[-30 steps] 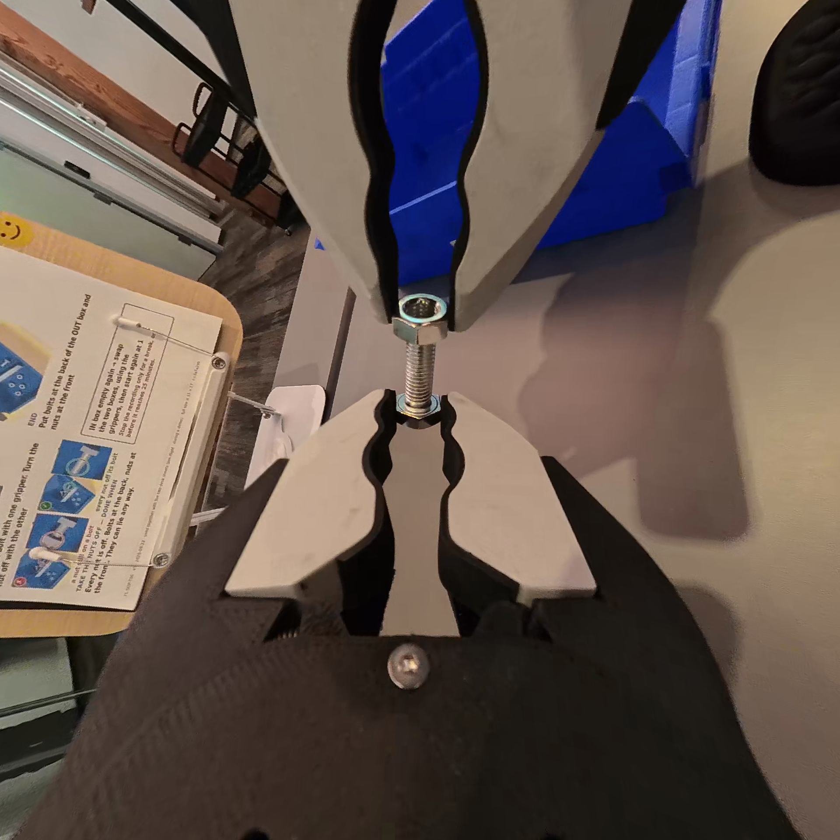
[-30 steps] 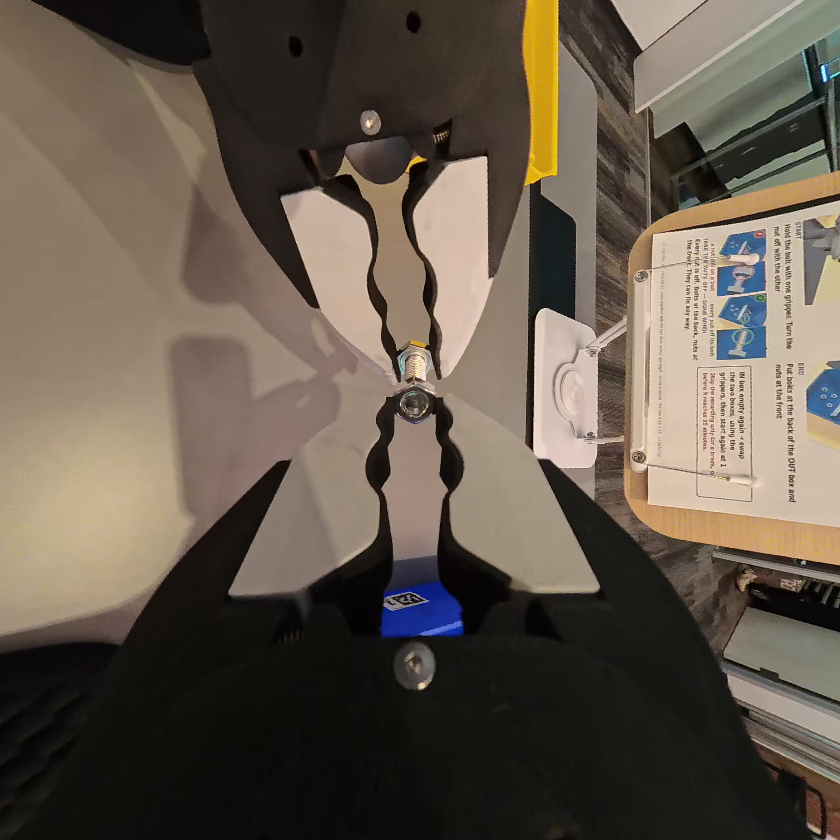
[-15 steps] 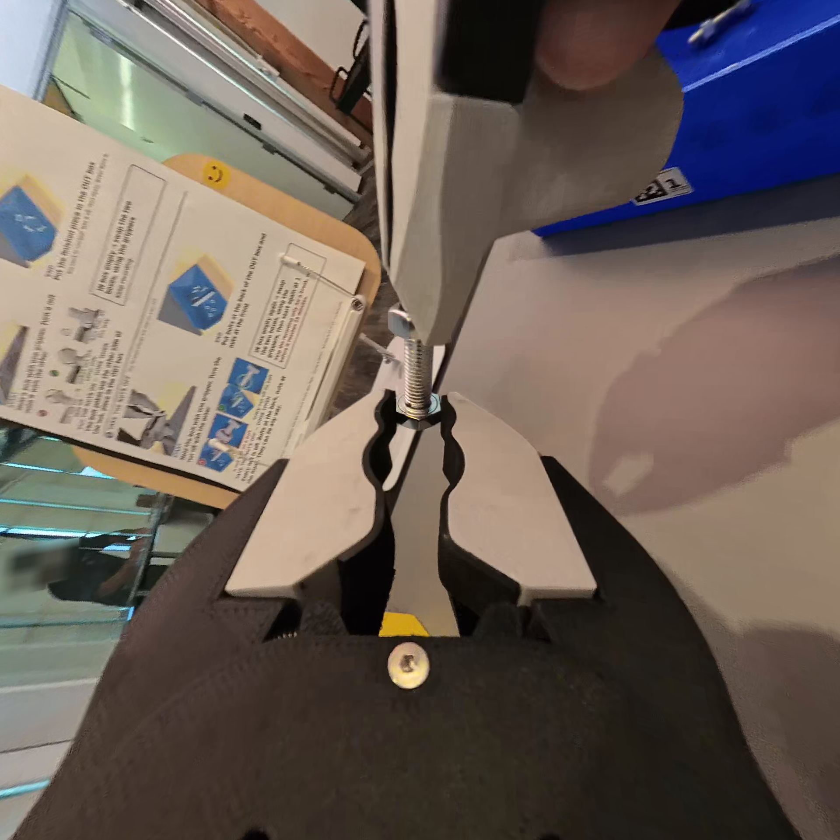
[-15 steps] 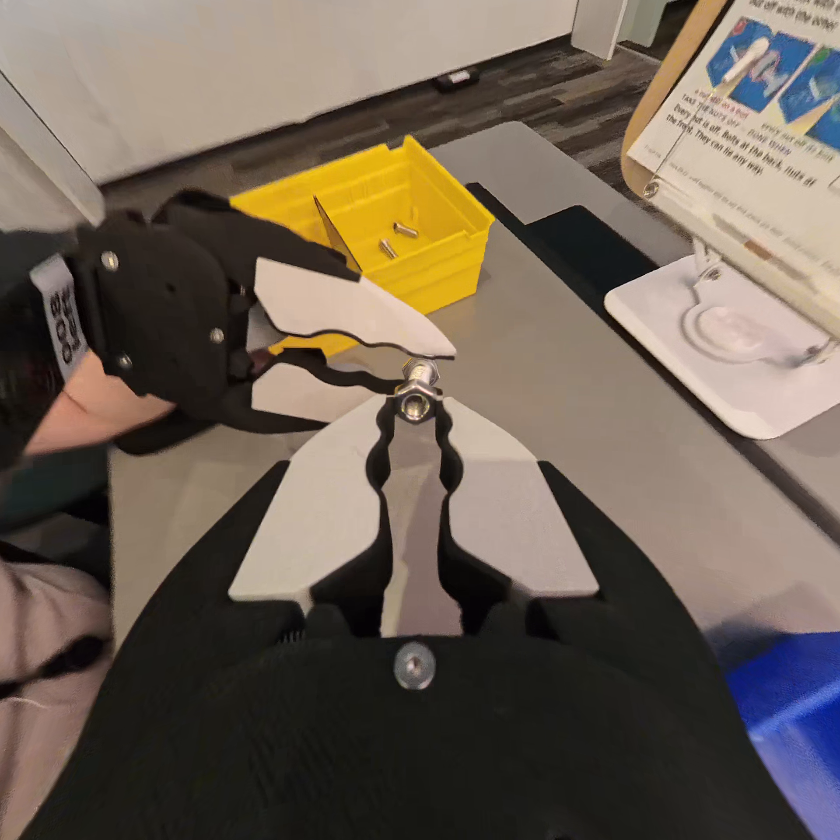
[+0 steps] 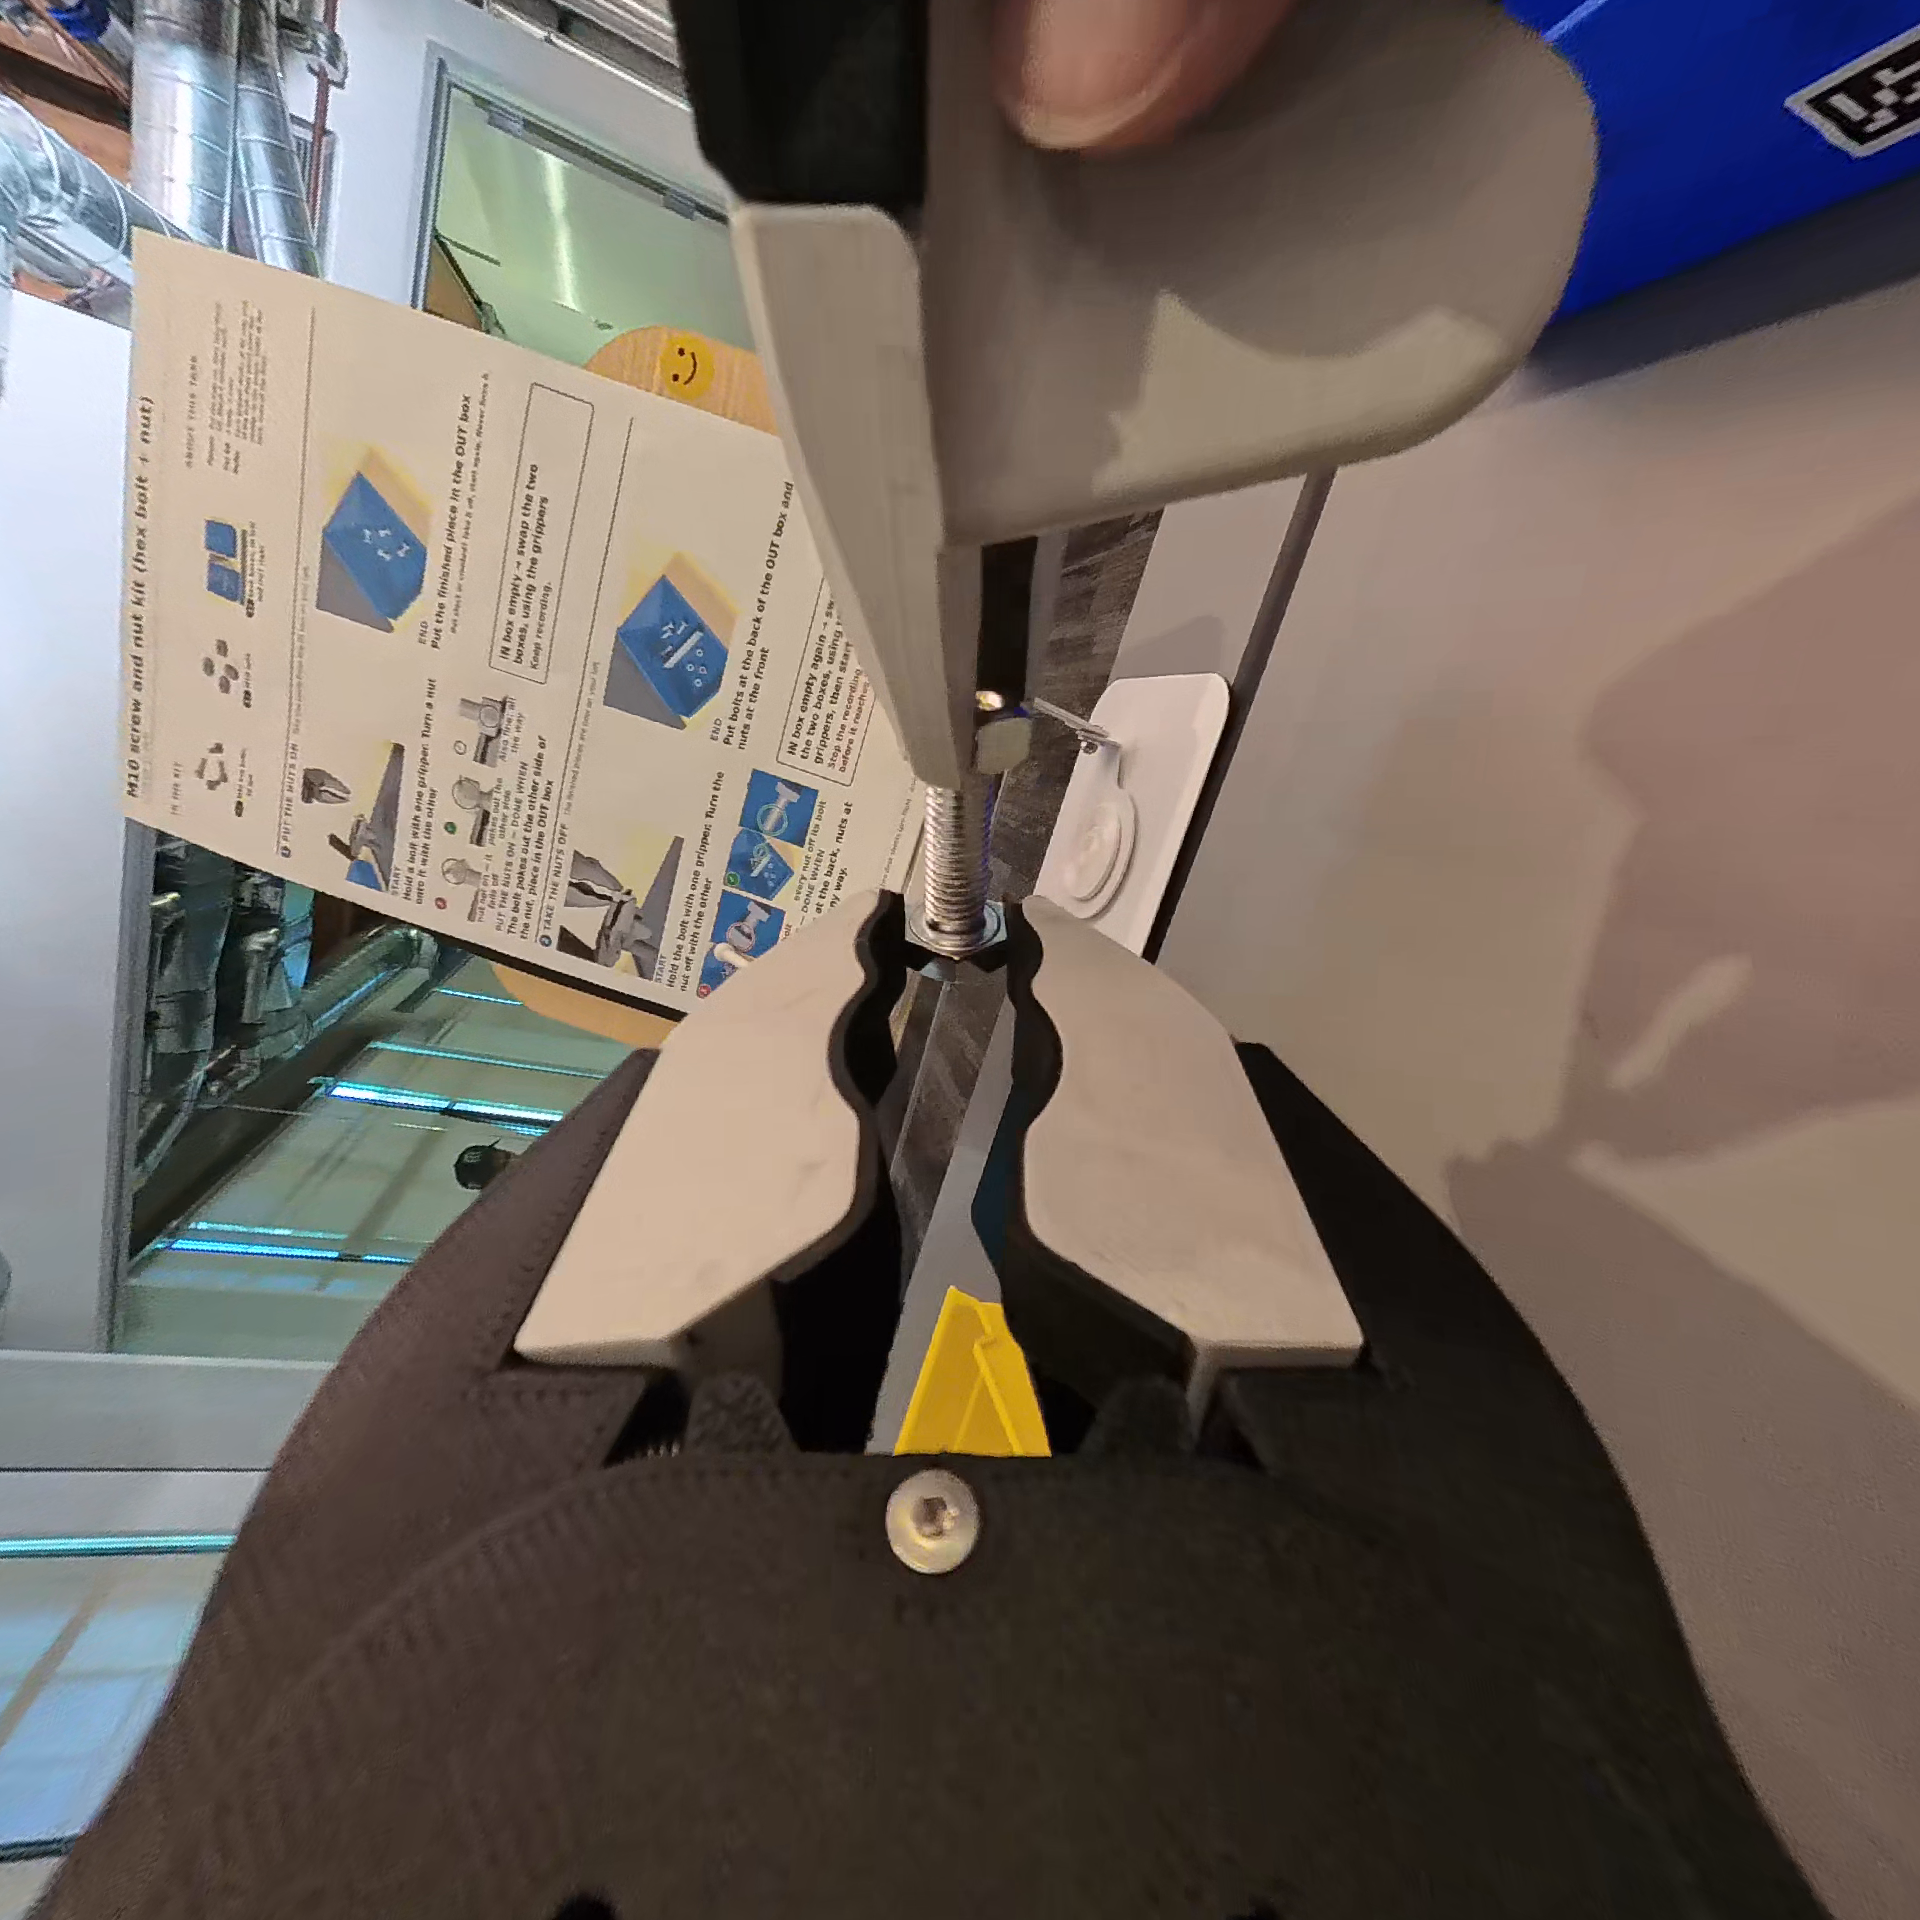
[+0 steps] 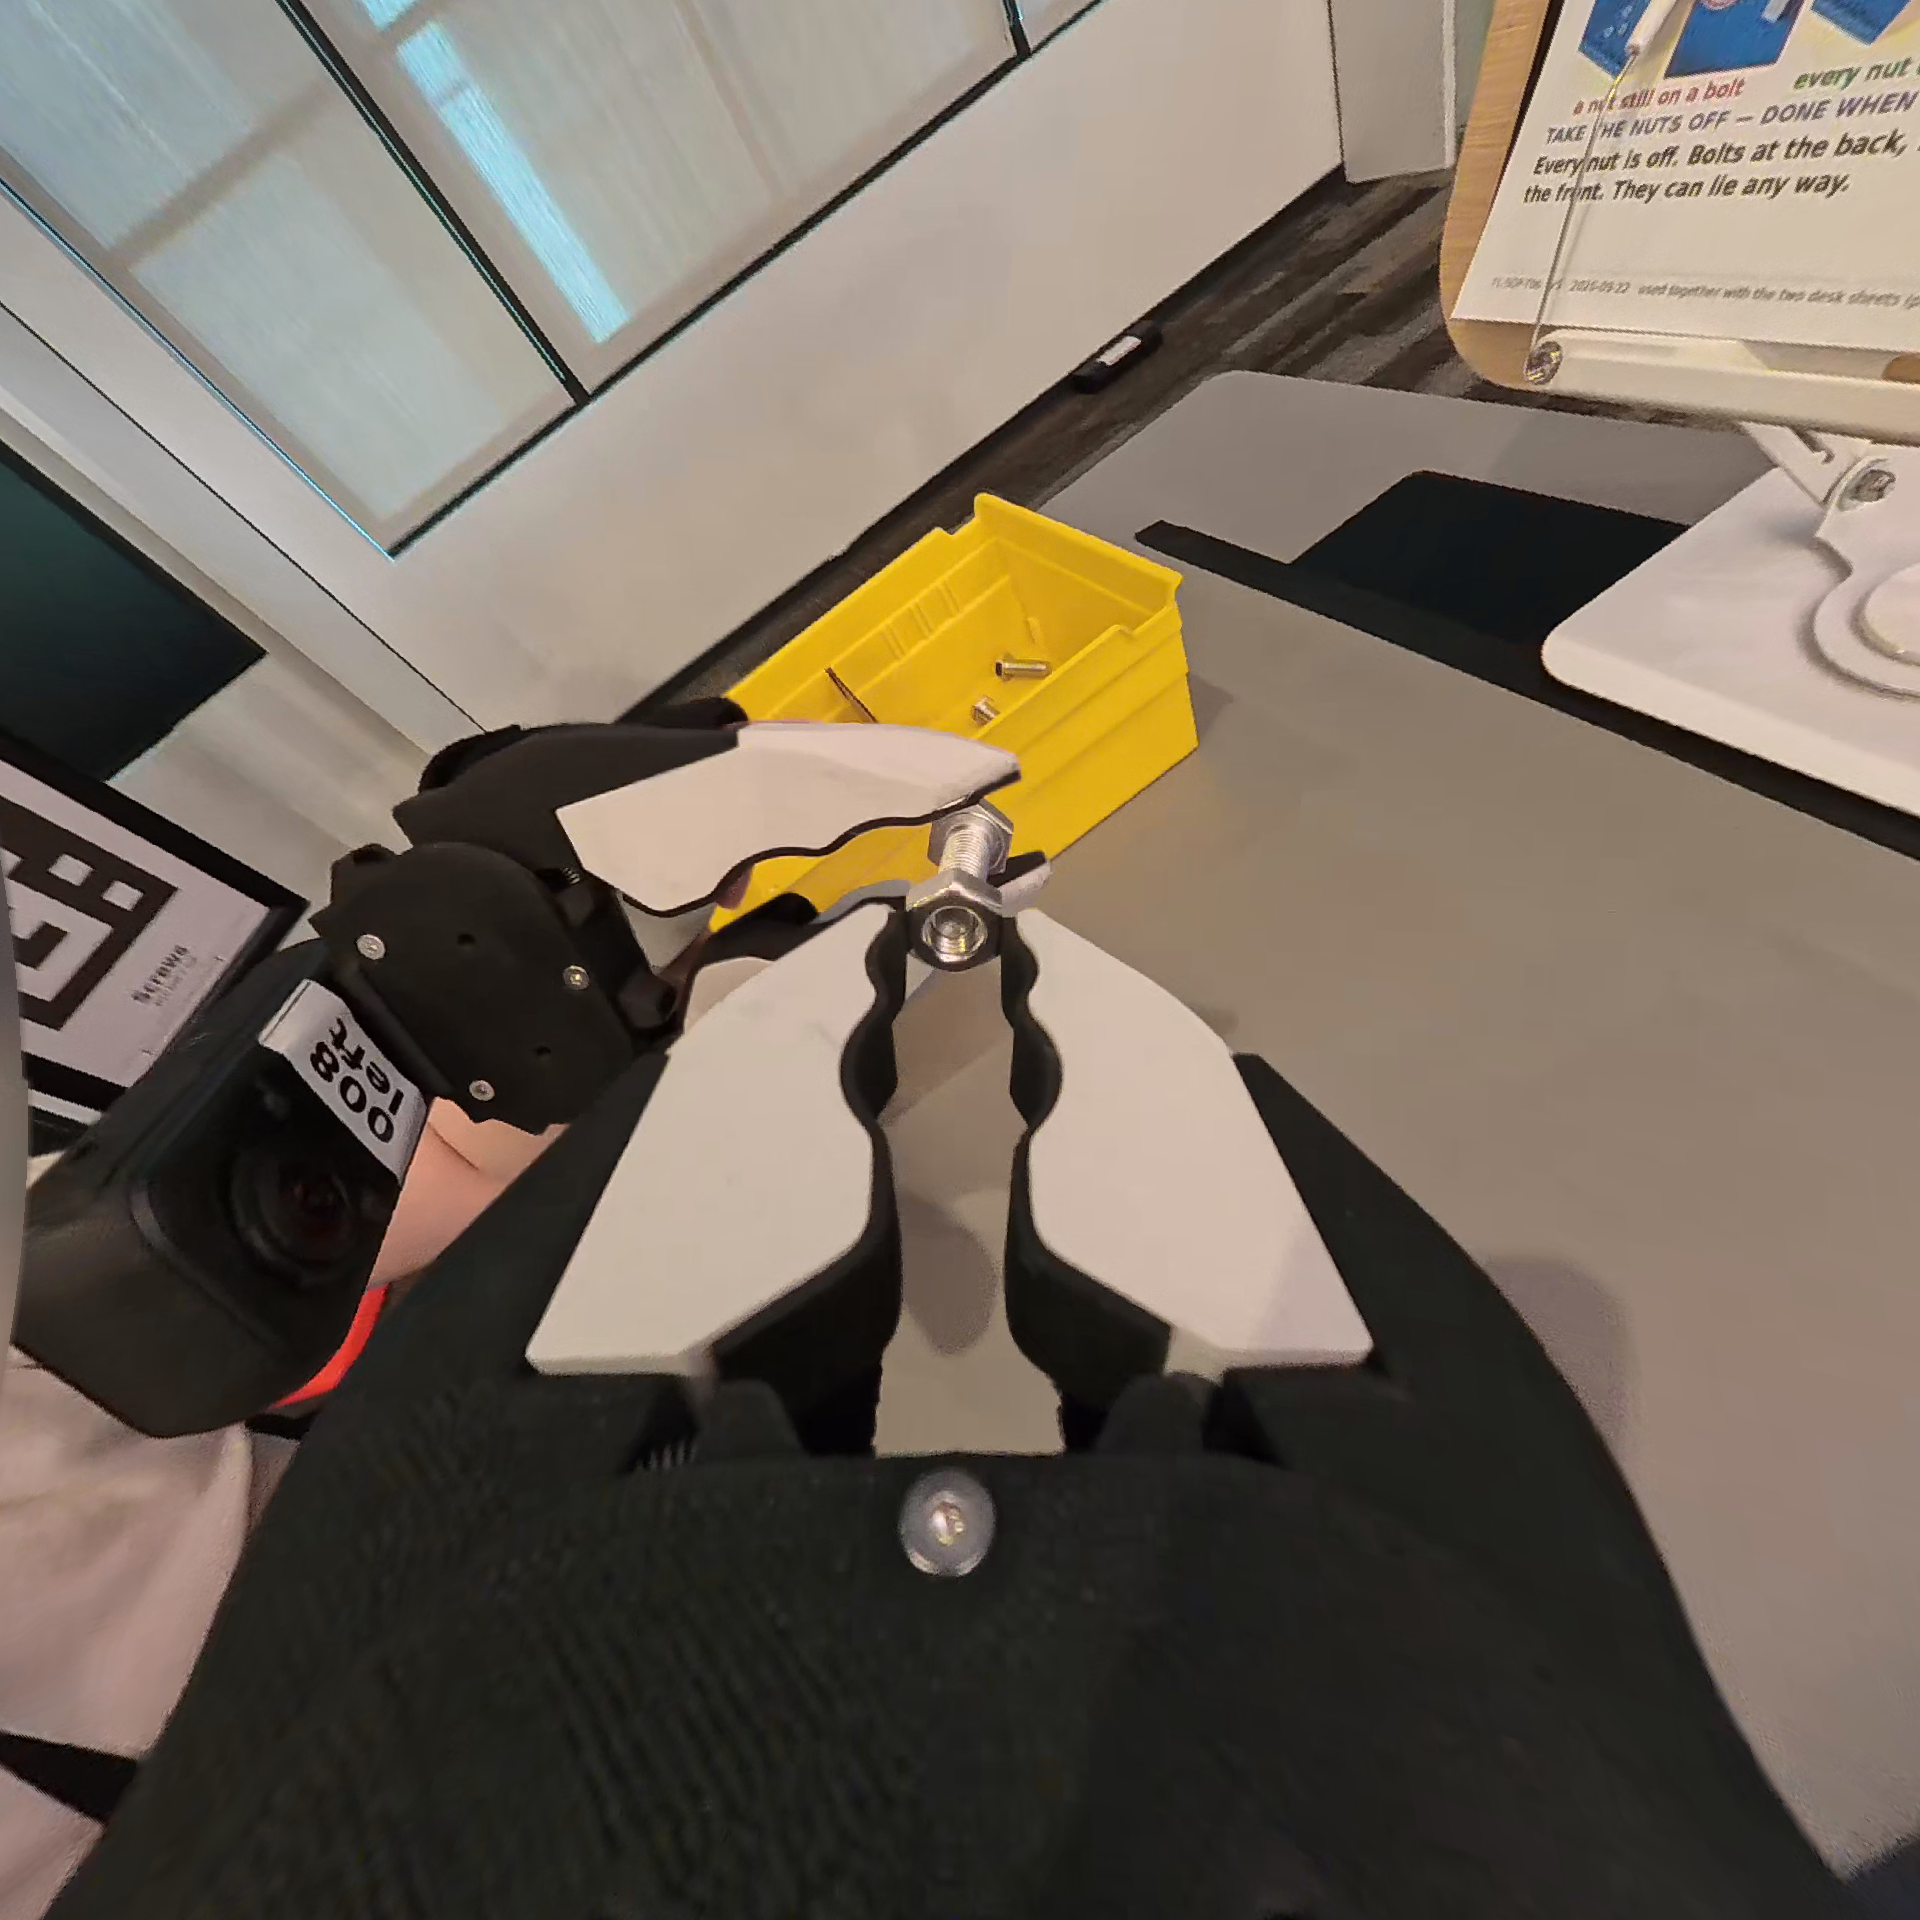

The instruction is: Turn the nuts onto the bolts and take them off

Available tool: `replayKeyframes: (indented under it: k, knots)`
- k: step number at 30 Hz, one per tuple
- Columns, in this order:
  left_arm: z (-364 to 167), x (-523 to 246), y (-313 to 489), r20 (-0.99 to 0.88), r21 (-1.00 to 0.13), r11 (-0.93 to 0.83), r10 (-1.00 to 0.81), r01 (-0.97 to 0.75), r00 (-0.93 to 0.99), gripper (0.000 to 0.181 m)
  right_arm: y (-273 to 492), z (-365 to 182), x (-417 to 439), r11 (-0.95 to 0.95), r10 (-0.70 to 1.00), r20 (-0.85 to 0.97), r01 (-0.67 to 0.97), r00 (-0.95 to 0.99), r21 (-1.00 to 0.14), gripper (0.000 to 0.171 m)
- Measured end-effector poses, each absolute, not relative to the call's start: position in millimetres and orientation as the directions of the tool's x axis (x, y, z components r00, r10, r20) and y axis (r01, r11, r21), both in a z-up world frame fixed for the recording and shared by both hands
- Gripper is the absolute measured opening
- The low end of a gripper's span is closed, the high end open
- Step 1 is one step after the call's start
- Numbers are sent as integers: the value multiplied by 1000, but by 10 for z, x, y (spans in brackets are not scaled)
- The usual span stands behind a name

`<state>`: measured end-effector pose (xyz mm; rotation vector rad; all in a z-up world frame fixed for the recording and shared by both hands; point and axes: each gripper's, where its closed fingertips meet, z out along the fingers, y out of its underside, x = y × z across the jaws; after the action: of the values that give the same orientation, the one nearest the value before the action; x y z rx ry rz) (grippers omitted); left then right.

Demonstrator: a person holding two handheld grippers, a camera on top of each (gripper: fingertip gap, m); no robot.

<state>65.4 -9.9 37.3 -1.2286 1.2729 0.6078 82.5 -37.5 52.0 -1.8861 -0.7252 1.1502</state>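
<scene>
A silver bolt (image 5: 951, 852) hangs in the air between my two grippers, above the grey table (image 6: 1455, 1039). My left gripper (image 5: 951, 935) is shut on the bolt's head end. In the right wrist view it (image 6: 1013, 826) comes in from the left. My right gripper (image 6: 954, 930) is shut on the hex nut (image 6: 954, 928) at the bolt's threaded end. In the left wrist view it (image 5: 977, 753) comes down from above, with the nut (image 5: 1003, 743) at its tip. A stretch of bare thread shows between nut and head.
A yellow bin (image 6: 1091, 748) holding a few loose bolts (image 6: 1023, 665) stands on the table behind the grippers. A blue bin (image 5: 1714, 156) is at the far right. An instruction sheet (image 5: 468, 623) on a white stand (image 6: 1714, 644) stands at the table's edge. Left and right tips are no more than a few centimetres apart.
Both grippers have kept their hold and swung round together. My right gripper has rolled about the bolt's axis relative to the left. The yellow bin and window have come into the right view.
</scene>
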Motion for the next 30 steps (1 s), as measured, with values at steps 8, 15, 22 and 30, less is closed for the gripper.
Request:
replayKeyframes:
  k: [8,15,22,30]
  knots:
    - [358,703,-122,-856,-474,304,-380,-826,351,19,-392,568,833,-493,799,-417,74,432,-867,18]
    - [342,754,-161,-785,-569,295,-472,-767,401,19,-410,532,831,-455,814,-348,137,465,-880,19]
    - [317,755,-153,-779,-573,292,-483,-766,399,19,-384,472,831,-436,815,-303,180,493,-882,19]
    - [272,778,-159,-774,-572,300,-506,-763,381,18,-380,432,861,-402,831,-242,241,501,-883,19]
